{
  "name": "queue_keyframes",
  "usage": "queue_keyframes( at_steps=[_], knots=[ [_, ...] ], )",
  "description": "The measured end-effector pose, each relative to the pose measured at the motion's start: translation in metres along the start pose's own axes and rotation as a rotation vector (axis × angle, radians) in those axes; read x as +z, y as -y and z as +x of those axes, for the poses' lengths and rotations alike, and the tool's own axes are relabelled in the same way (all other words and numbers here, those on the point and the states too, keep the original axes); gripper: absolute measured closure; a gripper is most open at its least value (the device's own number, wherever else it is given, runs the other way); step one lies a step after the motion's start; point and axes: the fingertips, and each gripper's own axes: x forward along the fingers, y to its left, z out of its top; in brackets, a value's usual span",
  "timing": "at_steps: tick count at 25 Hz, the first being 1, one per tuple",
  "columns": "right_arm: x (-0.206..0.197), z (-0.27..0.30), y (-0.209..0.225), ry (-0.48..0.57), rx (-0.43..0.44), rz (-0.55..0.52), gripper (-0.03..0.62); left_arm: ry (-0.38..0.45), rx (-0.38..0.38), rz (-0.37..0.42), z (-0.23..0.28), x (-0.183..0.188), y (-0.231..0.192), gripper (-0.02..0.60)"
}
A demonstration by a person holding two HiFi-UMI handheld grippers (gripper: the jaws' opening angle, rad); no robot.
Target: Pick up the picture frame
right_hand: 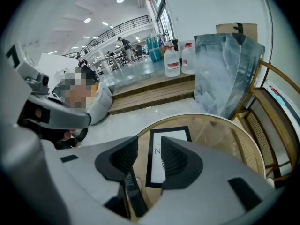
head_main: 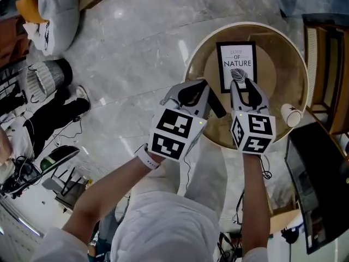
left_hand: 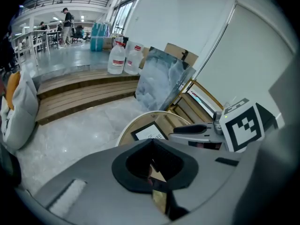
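A black picture frame (head_main: 236,64) printed "OF NATURE" lies flat on the round glass table (head_main: 278,70), about midway across and nearer its far edge. The right gripper (head_main: 244,84) hangs over the frame's near edge with its jaws a moderate gap apart; the frame shows through the gap below, with no contact visible. The left gripper (head_main: 203,86) sits above the table's near-left edge, jaw tips together and empty. A paper cup (head_main: 290,115) lies on its side at the right edge.
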Motion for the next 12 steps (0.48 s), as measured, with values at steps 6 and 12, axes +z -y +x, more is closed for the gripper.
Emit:
queue_keyframes(
  at_steps=[6,12],
  knots=[
    [-0.024,0.061,0.000,-0.077,-0.003,-0.029,0.456,-0.031,0.014,-0.045,0.031,-0.023,-0.037,0.589],
    [-0.047,0.102,0.002,-0.146,-0.023,-0.046,0.450,-0.070,0.000,-0.051,0.050,-0.041,-0.063,0.589]
  ],
)
